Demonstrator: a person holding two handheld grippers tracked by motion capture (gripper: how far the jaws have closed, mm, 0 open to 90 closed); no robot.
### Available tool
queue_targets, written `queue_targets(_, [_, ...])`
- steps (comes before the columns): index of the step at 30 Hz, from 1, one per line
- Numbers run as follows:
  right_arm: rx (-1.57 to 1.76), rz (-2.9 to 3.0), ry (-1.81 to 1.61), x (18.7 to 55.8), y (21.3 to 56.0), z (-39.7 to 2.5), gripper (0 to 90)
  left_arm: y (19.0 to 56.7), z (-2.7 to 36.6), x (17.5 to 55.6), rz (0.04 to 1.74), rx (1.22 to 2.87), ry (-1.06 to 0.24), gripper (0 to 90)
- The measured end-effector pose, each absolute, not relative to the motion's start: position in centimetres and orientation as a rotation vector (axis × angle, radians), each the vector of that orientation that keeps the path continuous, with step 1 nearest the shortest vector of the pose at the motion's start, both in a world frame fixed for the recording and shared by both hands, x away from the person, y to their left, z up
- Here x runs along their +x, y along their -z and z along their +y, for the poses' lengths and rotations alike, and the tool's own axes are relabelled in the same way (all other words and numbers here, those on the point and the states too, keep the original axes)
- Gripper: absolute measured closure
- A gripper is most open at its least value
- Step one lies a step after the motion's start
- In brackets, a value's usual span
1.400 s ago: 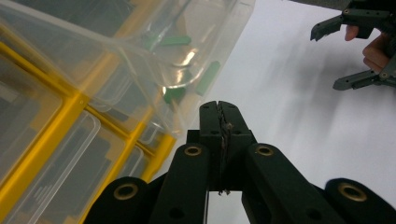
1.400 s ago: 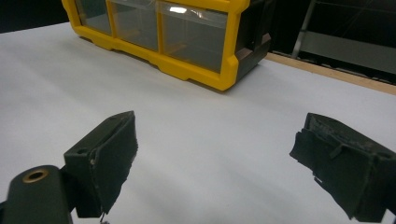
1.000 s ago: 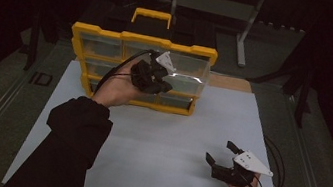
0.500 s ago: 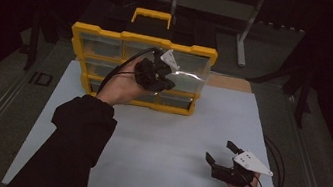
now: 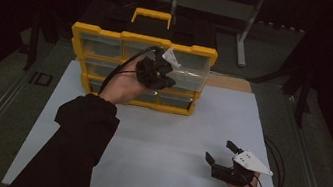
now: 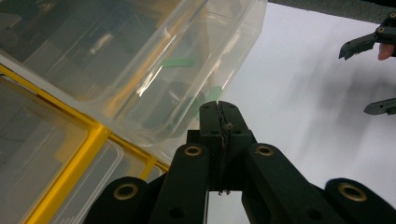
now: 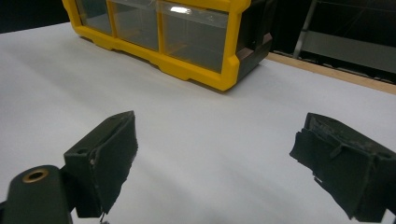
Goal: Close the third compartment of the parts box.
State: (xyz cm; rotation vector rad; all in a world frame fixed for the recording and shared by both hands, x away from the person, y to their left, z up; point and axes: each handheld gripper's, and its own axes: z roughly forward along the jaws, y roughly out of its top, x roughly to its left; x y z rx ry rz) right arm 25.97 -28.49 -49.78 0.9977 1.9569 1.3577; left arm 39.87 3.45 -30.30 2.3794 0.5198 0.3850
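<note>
A yellow organiser (image 5: pixel 112 39) with clear drawers stands at the back of the white mat (image 5: pixel 173 135). One clear drawer (image 5: pixel 188 79) on its right side sticks out toward me. My left gripper (image 5: pixel 169 81) is at that drawer's front. In the left gripper view its jaws are pressed together, left gripper (image 6: pixel 219 109) on the lip of the clear drawer (image 6: pixel 154 70), beside the yellow frame (image 6: pixel 74 163). My right gripper (image 5: pixel 220 151) rests low at the mat's near right, open and holding nothing. In its own view the right gripper (image 7: pixel 215 154) faces the organiser (image 7: pixel 205 70).
A yellow carry handle (image 5: pixel 151 15) tops the organiser. A metal stand (image 5: pixel 219 5) rises behind it. A black cable (image 5: pixel 276 156) loops off the mat's right edge. The right gripper (image 6: pixel 357 79) appears far off in the left gripper view, above bare mat.
My left hand has turned slightly at the drawer, with the grey plate a little higher. The right gripper has stayed in place.
</note>
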Motion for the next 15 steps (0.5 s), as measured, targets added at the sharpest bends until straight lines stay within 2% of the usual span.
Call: queue_targets(15, [0.995, 1.957, -1.361, 25.99, 49.73, -28.47, 11.4, 30.45, 3.34, 40.37, 0.550, 2.374, -0.400, 89.6])
